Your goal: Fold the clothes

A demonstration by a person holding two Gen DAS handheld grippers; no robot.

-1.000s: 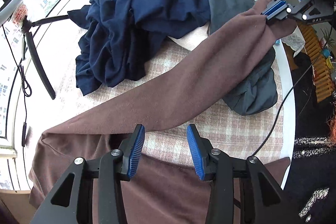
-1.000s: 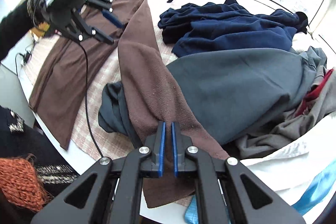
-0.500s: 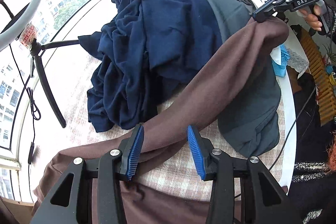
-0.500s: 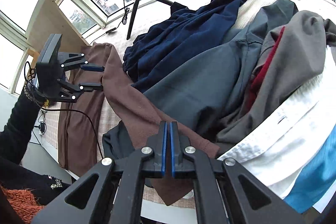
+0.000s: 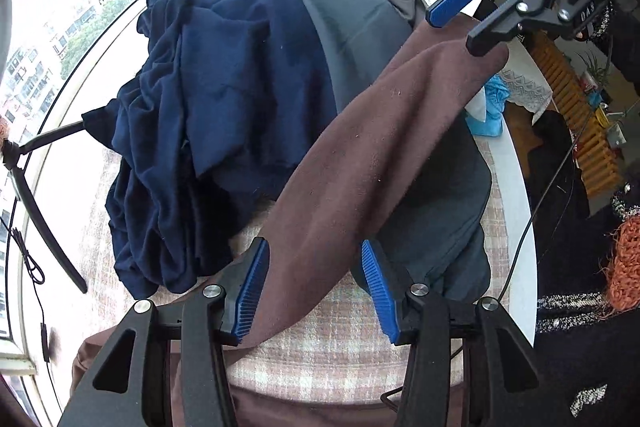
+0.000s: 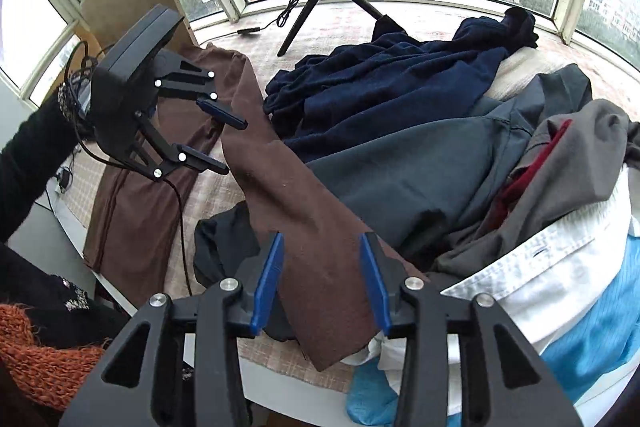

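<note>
both grippers' fingers (image 5: 256,279) were spread apart around the brown garment (image 5: 360,163), so regripping it looked like the next bit.

- The right claw (image 6: 320,279) is gaping wide over a brown garment (image 6: 296,203).
- The left claw (image 6: 218,143) is hovering open above that brown cloth.
- Navy clothing (image 6: 392,83) is lying piled beyond on the surface (image 6: 224,187).

Left wrist: close above the table's near end, facing along the brown garment (image 5: 360,155). Right wrist: opposite end, facing back. Shared: that garment, navy pile (image 6: 384,83).
</note>
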